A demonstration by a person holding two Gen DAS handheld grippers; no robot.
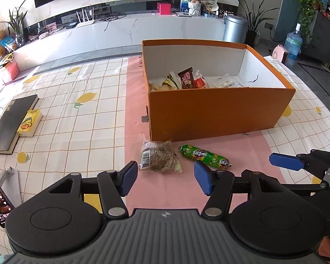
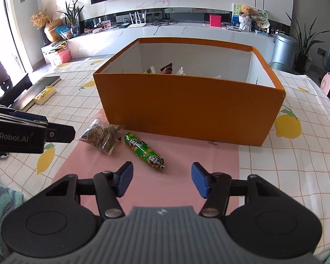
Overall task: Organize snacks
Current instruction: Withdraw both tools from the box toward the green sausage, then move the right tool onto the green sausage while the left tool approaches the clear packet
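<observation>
Nearest the lens: left gripper [image 1: 165, 179], blue ribbed pads spread wide, nothing between them, low over the pink mat [image 1: 165, 189]. Right gripper [image 2: 162, 179] likewise wide and empty above the same mat; only one blue pad of it shows at the right edge of the left wrist view.

Left of the table, well apart from the snacks: black notebook [image 1: 12, 123], flat, with a yellow duck-print carton [image 1: 29, 123] just beside it.

Centre, on the mat, just near of the box: clear crinkled packet of brown crackers [image 1: 159, 157], barcode end to the left, far corner about touching the box wall. Just right of it, green sausage stick [image 1: 205, 156], glossy cylinder with clipped ends, long axis running from far-left to near-right; apart from the packet.

Beyond both: orange cardboard box [image 1: 217, 112], rectangular, open top, white inside. Wrapped snacks lie along its floor toward the left, among them a brown chocolate wrapper [image 1: 187, 79] leaning upright.
</observation>
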